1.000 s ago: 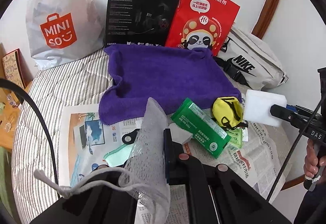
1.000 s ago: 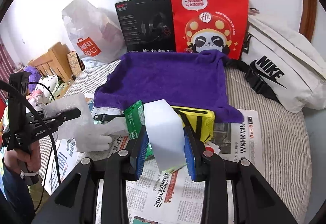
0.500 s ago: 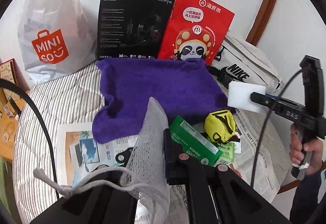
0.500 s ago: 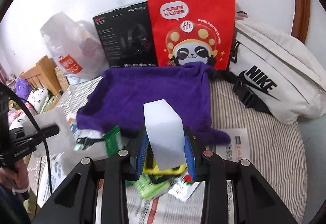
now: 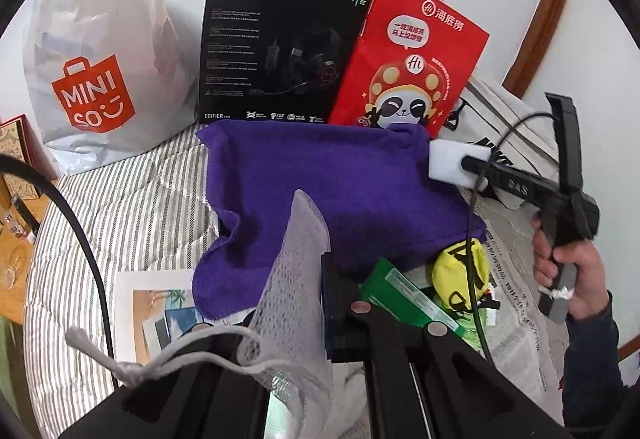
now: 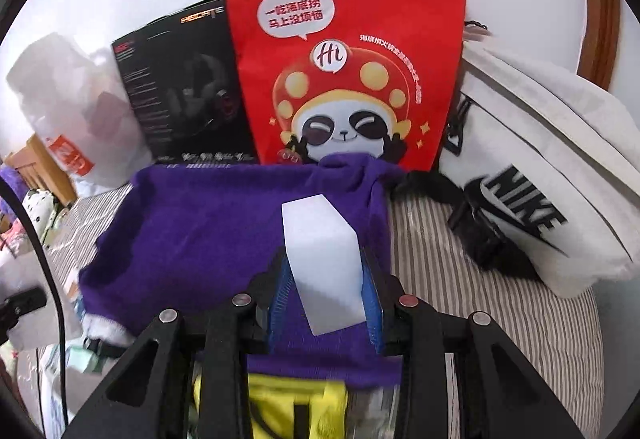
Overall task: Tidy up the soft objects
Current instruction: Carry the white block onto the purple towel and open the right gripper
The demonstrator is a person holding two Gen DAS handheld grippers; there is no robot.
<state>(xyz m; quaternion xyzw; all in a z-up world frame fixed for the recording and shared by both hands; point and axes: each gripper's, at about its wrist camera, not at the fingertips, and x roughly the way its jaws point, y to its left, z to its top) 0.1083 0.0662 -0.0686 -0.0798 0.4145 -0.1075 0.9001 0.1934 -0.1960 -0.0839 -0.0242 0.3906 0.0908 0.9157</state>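
Right gripper clamps the white sponge block between its fingers, over the purple towel on the bed; left gripper fingers pinched tight on the mesh pouch.

Left tool is closed, angled downward; right tool, hand-held, clamps partway, also tilted down.

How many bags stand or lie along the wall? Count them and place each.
3: the white Miniso bag at the left, the red panda bag right of the black box, the white Nike bag at the right end.
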